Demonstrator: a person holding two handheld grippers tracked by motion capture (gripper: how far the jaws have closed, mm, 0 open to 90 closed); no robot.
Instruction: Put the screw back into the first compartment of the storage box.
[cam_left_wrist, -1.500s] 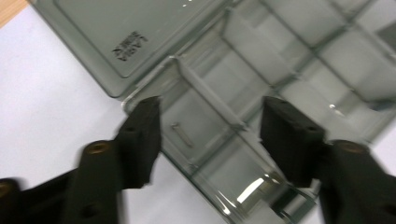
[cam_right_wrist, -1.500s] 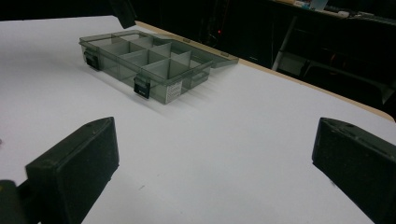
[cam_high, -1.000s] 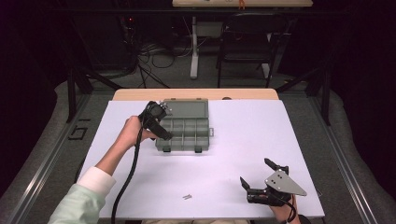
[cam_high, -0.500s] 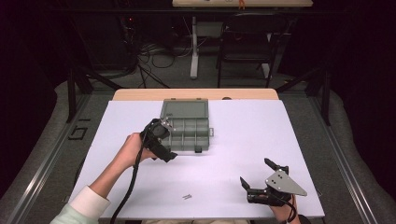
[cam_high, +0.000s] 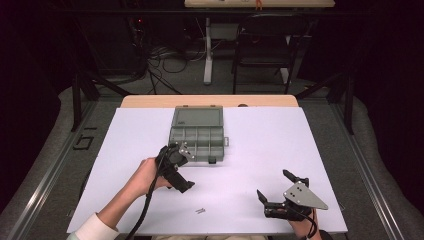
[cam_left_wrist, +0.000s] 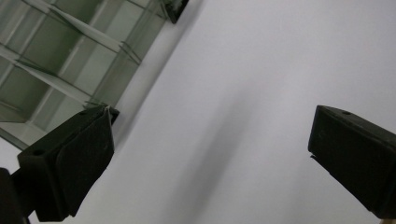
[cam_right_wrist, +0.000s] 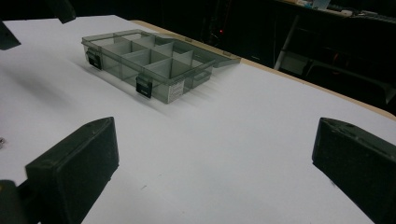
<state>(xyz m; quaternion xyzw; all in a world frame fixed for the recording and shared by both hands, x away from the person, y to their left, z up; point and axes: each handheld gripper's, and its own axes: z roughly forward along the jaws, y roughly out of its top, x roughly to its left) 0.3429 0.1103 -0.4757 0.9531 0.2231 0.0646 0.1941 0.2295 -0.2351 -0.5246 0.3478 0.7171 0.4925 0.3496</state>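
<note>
High view: left gripper (cam_high: 181, 176) sits just in front of the open organizer box (cam_high: 196, 136), jaws spread wide, nothing between them; they've just been opening. Small screws (cam_high: 201, 210) lie loose on the white worktop (cam_high: 260, 150), near its front edge. Right gripper (cam_high: 275, 193) parked front right, open, empty.

Left gripper view: box corner (cam_left_wrist: 60, 60), bare worktop between jaws.

Right gripper view: box (cam_right_wrist: 154, 63) well ahead.

Likely step: going for the screws. Next: descend, straddle one, close.

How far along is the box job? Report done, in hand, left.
Done: the compartment box lies open, lid flat behind it. In hand: nothing; the left gripper, jaws just opened wide and empty, sits near the box's front, and the right gripper rests open. Left, probably: the small screws lie loose on the table.
</note>
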